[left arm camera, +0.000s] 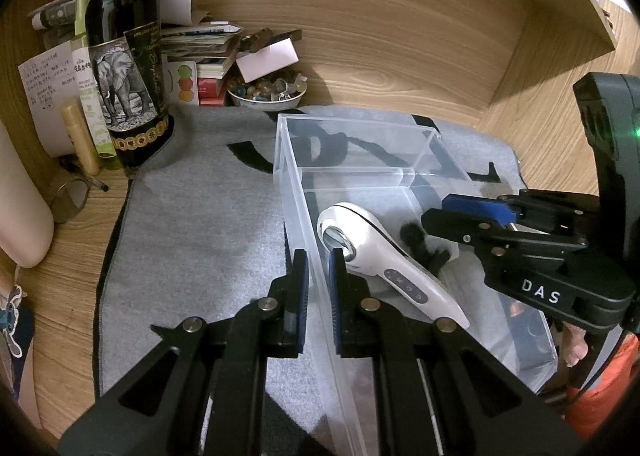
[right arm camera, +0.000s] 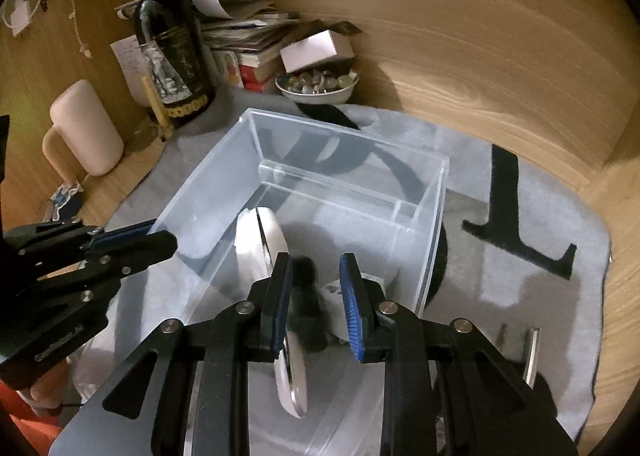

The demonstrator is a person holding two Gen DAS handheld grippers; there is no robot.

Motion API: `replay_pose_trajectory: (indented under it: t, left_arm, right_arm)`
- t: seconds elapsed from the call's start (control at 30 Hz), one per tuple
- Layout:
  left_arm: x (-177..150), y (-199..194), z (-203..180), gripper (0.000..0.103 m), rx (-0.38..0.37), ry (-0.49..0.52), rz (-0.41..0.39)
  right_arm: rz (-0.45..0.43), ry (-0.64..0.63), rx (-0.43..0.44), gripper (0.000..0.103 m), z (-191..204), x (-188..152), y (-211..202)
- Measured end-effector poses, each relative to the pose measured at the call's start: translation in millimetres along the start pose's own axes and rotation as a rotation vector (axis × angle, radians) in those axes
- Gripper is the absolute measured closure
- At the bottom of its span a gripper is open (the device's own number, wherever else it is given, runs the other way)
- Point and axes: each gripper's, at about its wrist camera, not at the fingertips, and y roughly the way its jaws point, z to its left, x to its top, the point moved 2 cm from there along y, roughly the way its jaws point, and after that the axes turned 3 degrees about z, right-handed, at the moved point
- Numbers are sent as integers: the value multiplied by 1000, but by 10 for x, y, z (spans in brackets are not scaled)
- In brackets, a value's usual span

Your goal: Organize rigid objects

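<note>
1. Left wrist view: the left claw (left arm camera: 319, 270) is clamped on the left wall of the clear plastic box (left arm camera: 292, 160), one finger outside and one inside.
2. The box stands on a grey mat (left arm camera: 192, 224) on the wooden desk (left arm camera: 400, 68).
3. A white handheld device (left arm camera: 372, 252) lies inside the box, near the clamped wall, head toward the box's inner divider.
4. A small black fuzzy object (left arm camera: 412, 234) sits in the box just beside the device, below the right claw (left arm camera: 434, 212), which reaches in from the right.
5. A wine bottle (left arm camera: 128, 68) and a bowl of stones (left arm camera: 266, 90) stand behind the box.
6. Right wrist view: the right claw (right arm camera: 316, 268) hovers over the box (right arm camera: 208, 192), jaws narrowly apart and empty.
7. The black fuzzy object (right arm camera: 306, 272) lies below the gap, beside the white device (right arm camera: 260, 244).
8. The left claw (right arm camera: 156, 236) grips the box's left wall.
</note>
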Motion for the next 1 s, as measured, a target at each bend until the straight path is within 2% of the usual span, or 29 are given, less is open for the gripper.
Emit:
replay_pose_trajectory:
  t: [0.13, 0.3, 0.43, 0.63, 0.77, 1.0]
  left_arm:
    - [-5, -1, 1, 94, -1, -2, 0]
    - [-5, -8, -3, 94, 0, -4, 1]
    - [-9, -7, -5, 94, -3, -7, 0]
    - [-14, -5, -11, 94, -2, -7, -1]
    - [-19, -6, -14, 94, -1, -7, -2]
    - [-15, -5, -14, 94, 1, -6, -2]
  right_arm:
    - [-11, 15, -1, 78, -38, -12, -60]
    - [-63, 41, -24, 67, -126, -38, -253]
    - [-106, 67, -61, 66, -236, -77, -437]
    - [-153, 134, -154, 58, -521, -230, -687]
    - [-140, 188, -195, 57, -731, -382, -733]
    - [-49, 272, -236, 57, -1056, -678, -533]
